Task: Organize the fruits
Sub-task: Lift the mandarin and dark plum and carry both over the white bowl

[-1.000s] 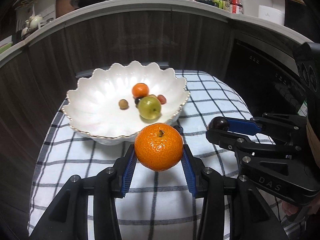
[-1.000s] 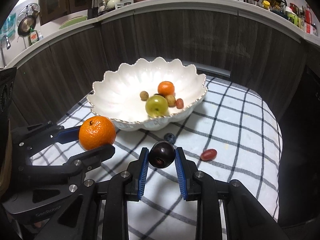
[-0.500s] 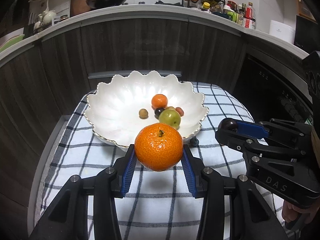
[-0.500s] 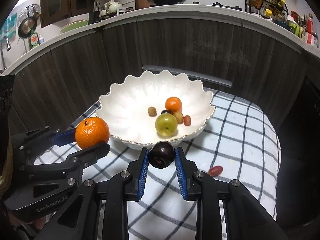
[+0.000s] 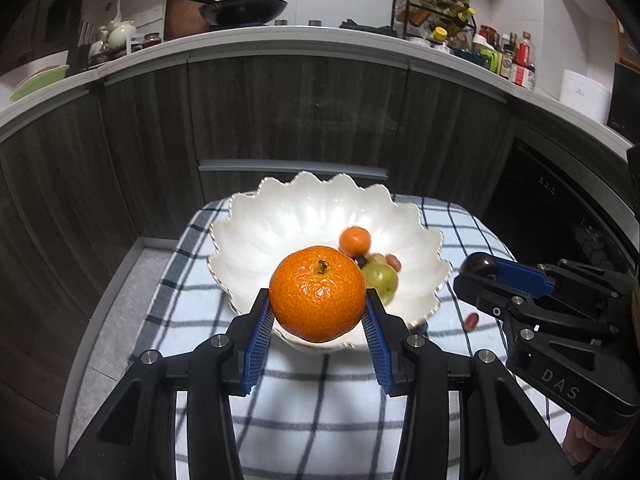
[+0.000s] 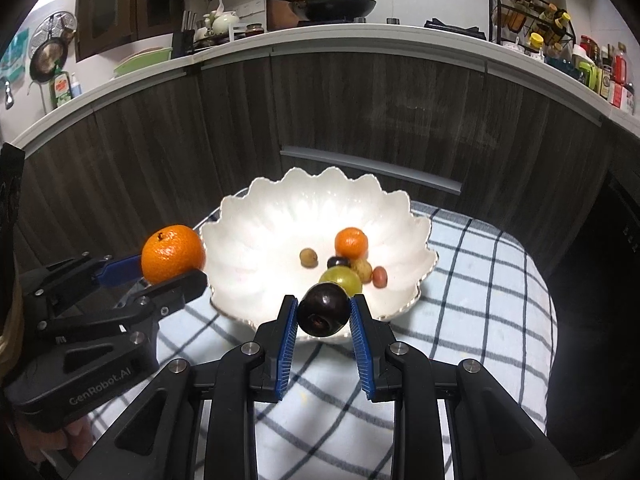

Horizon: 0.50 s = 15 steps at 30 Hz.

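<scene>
Both grippers have risen toward the white bowl (image 5: 256, 240): the left gripper (image 5: 318, 316) stays clamped on the large orange (image 5: 318, 292), now above the near rim. The right gripper (image 6: 323, 322) grips the dark plum (image 6: 323, 310), bowl just ahead, so both drops look imminent.

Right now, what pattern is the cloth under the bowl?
White cloth with dark checks; right wrist view.

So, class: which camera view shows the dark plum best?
The right wrist view: the plum sits centred and close between the right gripper pads. The left wrist view shows it small, at the right edge, partly hidden by a finger.
</scene>
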{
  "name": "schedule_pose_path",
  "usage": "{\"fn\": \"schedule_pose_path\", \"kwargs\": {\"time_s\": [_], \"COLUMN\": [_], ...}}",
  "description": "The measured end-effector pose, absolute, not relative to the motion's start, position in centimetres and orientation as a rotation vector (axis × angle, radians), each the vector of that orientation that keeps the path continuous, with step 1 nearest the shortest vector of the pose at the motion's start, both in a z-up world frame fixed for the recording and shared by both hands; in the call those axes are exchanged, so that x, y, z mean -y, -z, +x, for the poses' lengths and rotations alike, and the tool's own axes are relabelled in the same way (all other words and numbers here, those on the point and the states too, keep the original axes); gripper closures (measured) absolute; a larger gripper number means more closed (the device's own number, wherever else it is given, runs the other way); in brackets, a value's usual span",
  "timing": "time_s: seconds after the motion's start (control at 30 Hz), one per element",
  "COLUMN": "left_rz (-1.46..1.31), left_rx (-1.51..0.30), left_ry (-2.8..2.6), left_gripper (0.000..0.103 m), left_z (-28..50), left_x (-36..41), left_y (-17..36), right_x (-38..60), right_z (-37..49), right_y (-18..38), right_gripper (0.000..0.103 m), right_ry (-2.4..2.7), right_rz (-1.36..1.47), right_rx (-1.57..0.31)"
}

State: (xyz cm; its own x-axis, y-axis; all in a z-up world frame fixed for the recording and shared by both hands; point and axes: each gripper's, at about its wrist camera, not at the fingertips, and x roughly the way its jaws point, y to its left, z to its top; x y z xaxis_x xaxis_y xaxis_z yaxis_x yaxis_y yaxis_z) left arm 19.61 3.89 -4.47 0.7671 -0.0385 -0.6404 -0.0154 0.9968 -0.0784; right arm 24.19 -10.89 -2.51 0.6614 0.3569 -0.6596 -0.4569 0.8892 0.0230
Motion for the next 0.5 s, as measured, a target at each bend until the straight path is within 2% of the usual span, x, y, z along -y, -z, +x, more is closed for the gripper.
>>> {"fn": "schedule_pose_path", "kwargs": {"time_s": [0.5], "left_rz": [-0.1], "left_rx": [-0.656], "left_ry": [-0.027], "left_gripper": [0.059], "left_z": [23.9], "left_x": [-6.2], "left_y": [2.6], "right_x": [9.6], "right_z": [28.0], "right_y": [0.2], "right_gripper": [0.075], "right_ry": [-0.41], "right_rz": [-0.109], "right_rx": [-0.684]}}
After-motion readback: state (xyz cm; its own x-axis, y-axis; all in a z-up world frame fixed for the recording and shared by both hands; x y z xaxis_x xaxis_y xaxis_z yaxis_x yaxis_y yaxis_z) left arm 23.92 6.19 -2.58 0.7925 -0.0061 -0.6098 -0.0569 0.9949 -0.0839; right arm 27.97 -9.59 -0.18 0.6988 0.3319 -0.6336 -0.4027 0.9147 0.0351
